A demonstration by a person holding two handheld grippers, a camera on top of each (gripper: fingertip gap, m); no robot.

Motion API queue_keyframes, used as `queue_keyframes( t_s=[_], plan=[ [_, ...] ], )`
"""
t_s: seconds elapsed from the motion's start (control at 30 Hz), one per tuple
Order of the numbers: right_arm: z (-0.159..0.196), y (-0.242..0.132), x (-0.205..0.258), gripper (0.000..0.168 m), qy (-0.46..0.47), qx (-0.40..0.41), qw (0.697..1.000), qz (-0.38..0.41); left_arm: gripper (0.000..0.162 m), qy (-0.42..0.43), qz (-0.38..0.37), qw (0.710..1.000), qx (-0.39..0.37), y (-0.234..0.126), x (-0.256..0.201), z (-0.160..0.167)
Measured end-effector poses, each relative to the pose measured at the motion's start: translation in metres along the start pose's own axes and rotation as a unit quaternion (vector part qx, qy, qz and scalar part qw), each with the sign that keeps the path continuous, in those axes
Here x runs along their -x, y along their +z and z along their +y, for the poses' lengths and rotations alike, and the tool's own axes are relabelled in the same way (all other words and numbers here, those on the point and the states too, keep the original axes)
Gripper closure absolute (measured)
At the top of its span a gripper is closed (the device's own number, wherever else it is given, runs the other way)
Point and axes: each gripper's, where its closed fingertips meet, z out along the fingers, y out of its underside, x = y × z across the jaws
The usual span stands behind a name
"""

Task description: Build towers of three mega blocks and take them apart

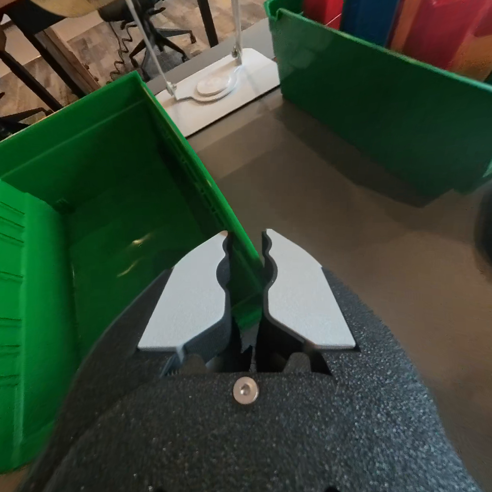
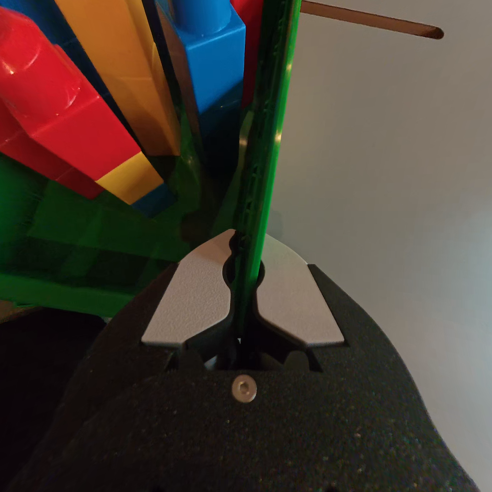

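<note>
My left gripper [image 1: 246, 234] is shut on the right side wall of an empty green bin [image 1: 106, 186], one finger inside and one outside. A second green bin [image 1: 372, 119] stands at the far right, with red, blue and orange mega blocks [image 1: 439, 32] rising out of it. In the right wrist view, my right gripper [image 2: 249, 237] is shut on the side wall of that green bin [image 2: 274, 133]. Inside it, stacked blocks lean together: a red block [image 2: 53, 106], a yellow block [image 2: 119, 66] and a blue block [image 2: 213, 61].
The bins rest on a brown table [image 1: 346, 266]. A white flat stand base [image 1: 221, 93] with thin rods lies between them at the back. An office chair [image 1: 159, 32] stands beyond the table. A brown rod [image 2: 372, 21] shows against a pale wall. Some 35 cm of space lies between my two pairs of fingers.
</note>
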Motion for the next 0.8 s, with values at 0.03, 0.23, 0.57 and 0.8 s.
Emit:
queue_keyframes(
  t_s=[0.03, 0.23, 0.57, 0.8],
  plan=[
    [-0.001, 0.001, 0.002, 0.162, -0.001, 0.0, 1.0, -0.002, 0.141, -0.001, 0.002, 1.0, 0.001, 0.001, -0.004, -0.002],
    [-0.006, 0.005, 0.014, 0.161, -0.001, -0.008, 1.0, -0.009, 0.14, 0.001, 0.02, 1.0, 0.003, 0.008, -0.026, -0.011],
    [-0.01, 0.008, 0.029, 0.16, -0.008, -0.01, 1.0, -0.014, 0.137, 0.005, 0.047, 0.999, -0.001, 0.02, -0.055, -0.026],
    [-0.014, 0.011, 0.04, 0.159, -0.022, -0.011, 0.999, -0.021, 0.138, 0.017, 0.051, 0.999, 0.0, 0.02, -0.061, -0.027]
  ],
)
